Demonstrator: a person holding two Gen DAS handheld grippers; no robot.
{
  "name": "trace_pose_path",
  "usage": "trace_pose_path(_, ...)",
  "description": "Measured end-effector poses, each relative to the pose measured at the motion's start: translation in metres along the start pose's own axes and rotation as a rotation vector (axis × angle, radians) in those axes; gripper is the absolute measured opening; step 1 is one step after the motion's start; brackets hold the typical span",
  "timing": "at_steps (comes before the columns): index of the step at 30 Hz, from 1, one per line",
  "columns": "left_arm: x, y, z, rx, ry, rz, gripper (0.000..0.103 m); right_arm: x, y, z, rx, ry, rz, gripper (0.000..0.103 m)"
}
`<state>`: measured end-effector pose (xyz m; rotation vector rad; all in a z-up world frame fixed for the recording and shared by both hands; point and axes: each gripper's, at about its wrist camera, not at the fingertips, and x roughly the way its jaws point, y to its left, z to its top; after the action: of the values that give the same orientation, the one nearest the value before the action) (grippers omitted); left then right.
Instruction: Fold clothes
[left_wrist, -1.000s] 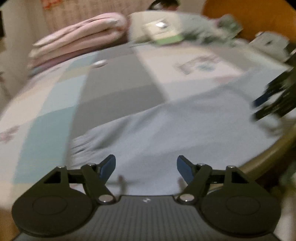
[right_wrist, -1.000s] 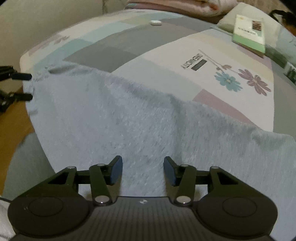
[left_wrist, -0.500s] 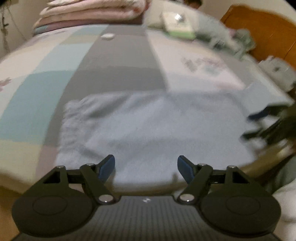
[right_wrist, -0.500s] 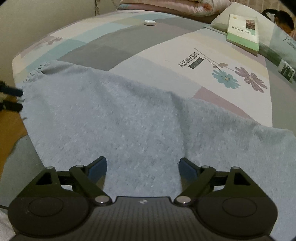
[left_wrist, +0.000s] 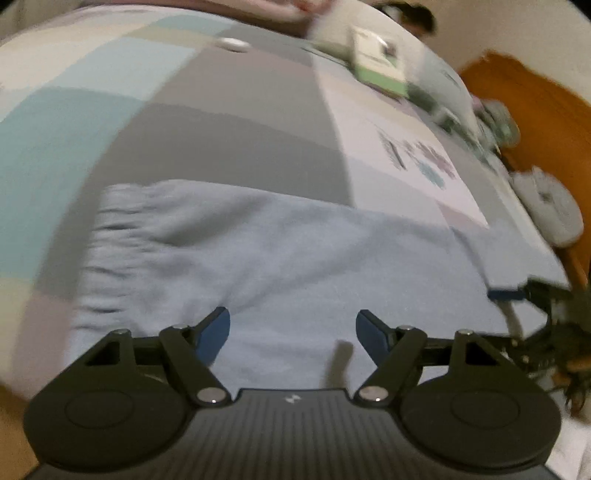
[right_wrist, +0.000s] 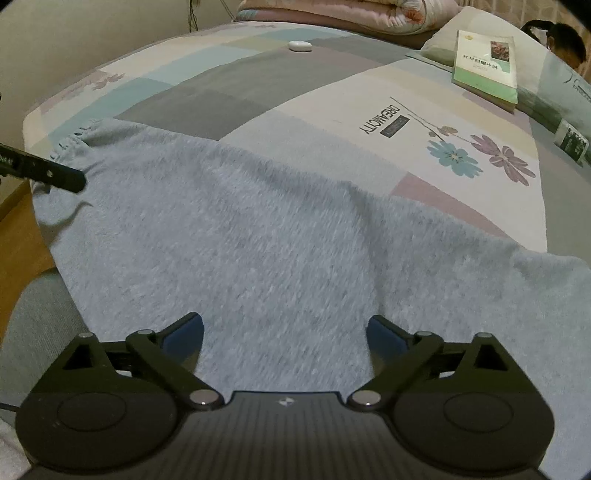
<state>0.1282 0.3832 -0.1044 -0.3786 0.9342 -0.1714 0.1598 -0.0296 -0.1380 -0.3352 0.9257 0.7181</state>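
Note:
A light blue fleecy cloth (left_wrist: 295, 251) with a fringed left end lies spread across the near part of the bed and hangs over its front edge. My left gripper (left_wrist: 291, 321) is open just above the cloth's near left part, holding nothing. In the right wrist view one of its fingers (right_wrist: 70, 179) reaches over the left end of the cloth (right_wrist: 240, 229). My right gripper (right_wrist: 284, 328) hovers over the cloth's near right part. Its jaws are opening, and the cloth lies below the gap without the pads pressing on it. That gripper's finger (left_wrist: 506, 295) shows at the right of the left wrist view.
The patchwork bedsheet (right_wrist: 258, 85) stretches beyond the cloth. A green-and-white book (right_wrist: 484, 66) rests on a pillow at the far right, a small white object (right_wrist: 300, 45) lies far back, and folded pink quilts (right_wrist: 332, 11) are behind it. A wooden headboard (left_wrist: 535, 96) stands at the right. A person's head (right_wrist: 565, 40) shows far right.
The right gripper's jaws have spread from half open to wide. The left gripper has rolled and shifted toward the cloth's fringed end, and its finger now reaches over the cloth's left edge.

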Motion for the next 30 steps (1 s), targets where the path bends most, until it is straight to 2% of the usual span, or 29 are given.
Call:
trace_pose_path(3,-0.006,0.000,0.002,-0.020,0.002,0.054,0.076,0.002,0.000,0.000,-0.003,-0.004,0.003,0.103)
trace_pose_path(7,0.002,-0.028,0.013,0.101,-0.018,0.051,0.078,0.002,0.003,0.000,-0.010,-0.004,-0.005,0.103)
trace_pose_path(11,0.021,-0.037,0.029,0.138,-0.048,0.063,0.079,0.002,0.004,0.000,-0.014,0.000,-0.013,0.103)
trace_pose_path(12,0.026,-0.033,0.032,0.136,-0.057,0.103,0.079,0.001,0.005,-0.001,-0.015,0.000,-0.015,0.103)
trace_pose_path(14,0.035,-0.023,0.037,0.120,-0.068,0.242,0.076,0.000,0.005,-0.002,-0.014,-0.001,-0.017,0.103)
trace_pose_path(16,0.034,-0.021,0.041,0.086,-0.084,0.243,0.076,0.000,0.004,-0.003,-0.014,-0.004,-0.017,0.103)
trace_pose_path(18,0.031,-0.034,0.041,0.097,-0.090,0.262,0.076,0.000,0.003,-0.003,-0.012,-0.005,-0.015,0.103)
trace_pose_path(19,0.032,-0.047,0.039,0.141,-0.097,0.252,0.077,0.000,0.004,-0.004,-0.012,-0.005,-0.016,0.103)
trace_pose_path(21,0.036,-0.069,0.035,0.217,-0.082,0.180,0.077,-0.001,0.004,-0.004,-0.012,-0.006,-0.019,0.103)
trace_pose_path(26,0.068,-0.097,0.034,0.256,0.028,-0.073,0.079,-0.004,0.004,-0.005,-0.007,-0.007,-0.030,0.103)
trace_pose_path(30,0.088,-0.098,0.050,0.258,-0.016,-0.024,0.078,-0.016,-0.003,-0.006,0.012,-0.026,-0.056,0.103)
